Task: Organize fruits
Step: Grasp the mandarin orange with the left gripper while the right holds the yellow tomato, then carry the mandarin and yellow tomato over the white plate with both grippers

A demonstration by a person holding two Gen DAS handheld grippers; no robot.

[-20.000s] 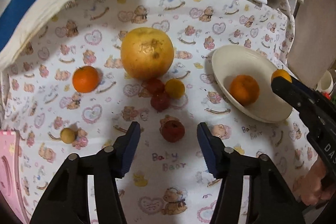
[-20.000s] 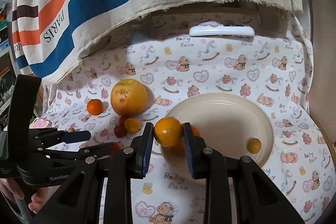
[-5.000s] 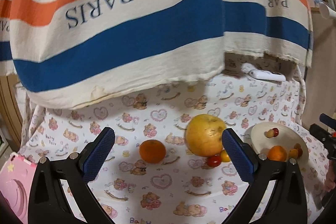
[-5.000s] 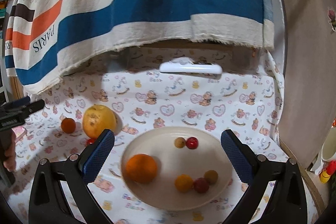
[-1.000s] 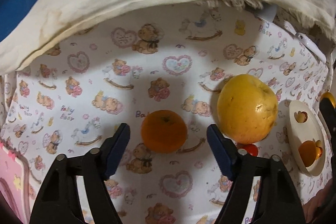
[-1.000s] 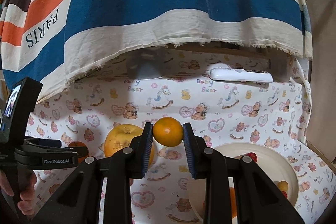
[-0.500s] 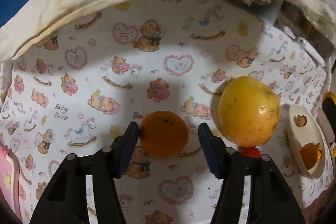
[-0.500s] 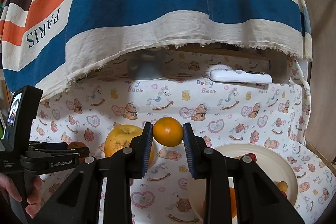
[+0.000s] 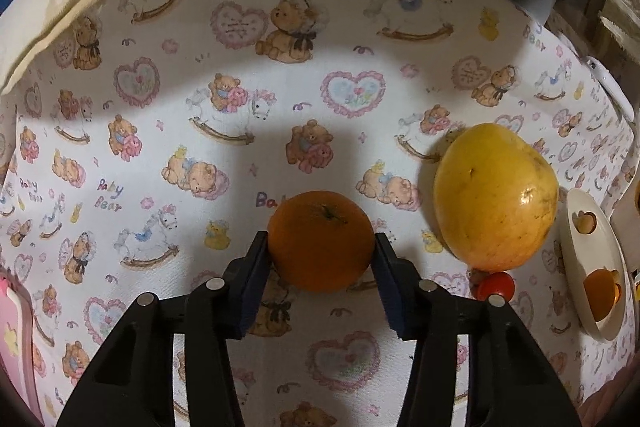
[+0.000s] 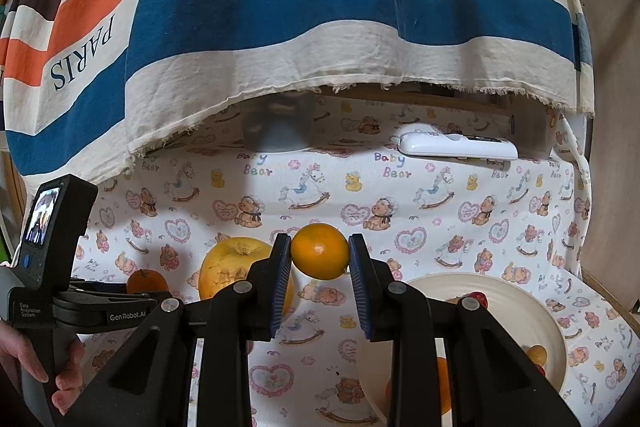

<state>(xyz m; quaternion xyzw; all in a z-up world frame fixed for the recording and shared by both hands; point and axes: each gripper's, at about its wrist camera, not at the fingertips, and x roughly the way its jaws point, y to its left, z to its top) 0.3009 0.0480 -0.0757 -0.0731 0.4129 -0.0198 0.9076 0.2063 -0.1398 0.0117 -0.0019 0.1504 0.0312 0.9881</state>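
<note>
Your left gripper (image 9: 320, 259) has just been closing; its blue pads (image 9: 256, 279) now sit against both sides of the orange (image 9: 320, 239), which rests on the bear-print cloth (image 9: 200, 87). Contact looks made on both sides, so read it as clamped on that fruit. Just right of it sits the big yellow grapefruit (image 9: 494, 197), with a small red fruit (image 9: 496, 285) tucked at its lower edge. The cream plate (image 9: 576, 255) is at the far right edge of the left view, near the grapefruit, holding another orange fruit and a small brown one. Your right gripper (image 10: 320, 259) is clamped on a second orange (image 10: 319, 256), held in the air above the cloth, between the grapefruit and the plate in the right view. From that view the plate shows several small fruits inside, partly hidden by the gripper body. A white remote (image 10: 458, 145) lies at the back under the striped PARIS fabric (image 10: 280, 7). Your hand (image 10: 24, 359) grips the left tool's handle at the lower left.
</note>
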